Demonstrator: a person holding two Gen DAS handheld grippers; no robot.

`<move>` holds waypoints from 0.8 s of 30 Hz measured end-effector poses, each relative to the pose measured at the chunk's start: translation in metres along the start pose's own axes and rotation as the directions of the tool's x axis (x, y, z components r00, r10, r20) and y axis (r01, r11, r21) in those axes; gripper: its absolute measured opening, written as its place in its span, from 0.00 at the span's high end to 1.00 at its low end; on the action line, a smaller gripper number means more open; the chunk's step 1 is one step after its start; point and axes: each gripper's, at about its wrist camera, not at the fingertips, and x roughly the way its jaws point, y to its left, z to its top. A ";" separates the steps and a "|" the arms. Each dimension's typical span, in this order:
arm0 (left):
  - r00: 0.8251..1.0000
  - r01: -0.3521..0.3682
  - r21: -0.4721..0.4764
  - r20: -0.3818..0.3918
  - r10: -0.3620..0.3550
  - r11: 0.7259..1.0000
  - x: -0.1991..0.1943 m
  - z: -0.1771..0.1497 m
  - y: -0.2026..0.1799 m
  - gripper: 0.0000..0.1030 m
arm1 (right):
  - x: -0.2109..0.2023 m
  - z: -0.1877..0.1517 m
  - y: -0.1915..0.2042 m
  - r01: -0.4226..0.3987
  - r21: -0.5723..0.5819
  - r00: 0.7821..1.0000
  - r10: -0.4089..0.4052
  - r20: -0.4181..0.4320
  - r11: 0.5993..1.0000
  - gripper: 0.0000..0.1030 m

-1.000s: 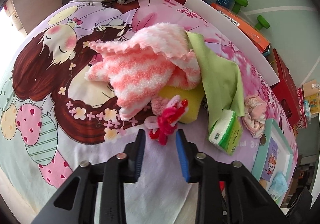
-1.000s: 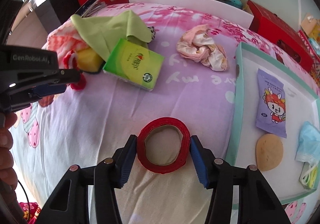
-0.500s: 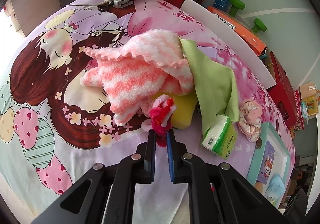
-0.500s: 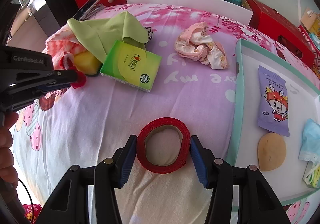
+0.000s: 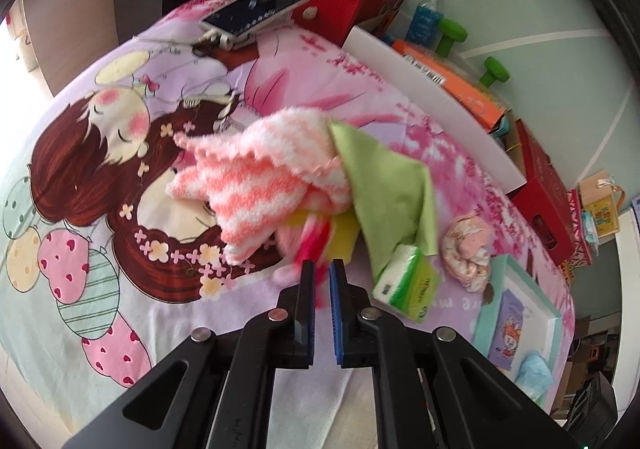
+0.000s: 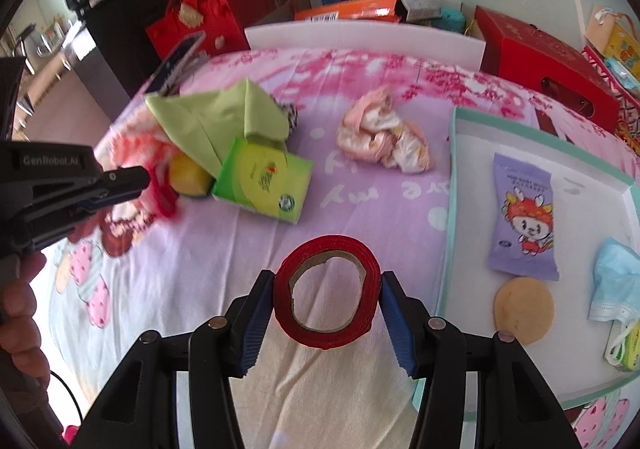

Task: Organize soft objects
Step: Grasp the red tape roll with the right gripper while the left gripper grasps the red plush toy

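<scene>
Left wrist view showed a red and pink fuzzy toy (image 5: 310, 239), blurred, pinched at its lower end between the tips of the left gripper (image 5: 322, 269), whose jaws were clenched on it. The toy hung just in front of a yellow sponge (image 5: 344, 237), under a pink striped towel (image 5: 260, 185) and beside a green cloth (image 5: 384, 185). A green tissue pack (image 5: 408, 287) lay just right of the jaws on the cartoon bedsheet (image 5: 120, 209). In the right wrist view the right gripper (image 6: 327, 299) grasped a red tape roll (image 6: 327, 297) squarely between its two blue pads, above the sheet. A crumpled pink cloth (image 6: 384, 143) lay farther off, and a teal-rimmed tray (image 6: 450, 217) sat to the right holding a purple packet (image 6: 522, 217).
</scene>
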 end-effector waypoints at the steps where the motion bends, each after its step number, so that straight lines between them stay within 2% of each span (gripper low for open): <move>1: 1.000 0.008 0.004 0.011 -0.008 1.000 -0.005 0.000 -0.001 0.94 | -0.003 0.001 -0.001 -0.004 0.005 1.000 0.004 0.011 1.000 0.46; 8: 0.996 0.041 0.036 0.077 -0.044 0.999 -0.031 0.002 -0.011 0.94 | -0.005 0.003 -0.010 0.005 0.035 1.000 -0.006 0.022 0.999 0.46; 24: 0.999 -0.024 -0.003 -0.026 0.024 1.000 0.006 0.000 0.002 0.93 | 0.009 0.003 -0.021 0.028 0.054 1.000 -0.027 -0.009 0.998 0.46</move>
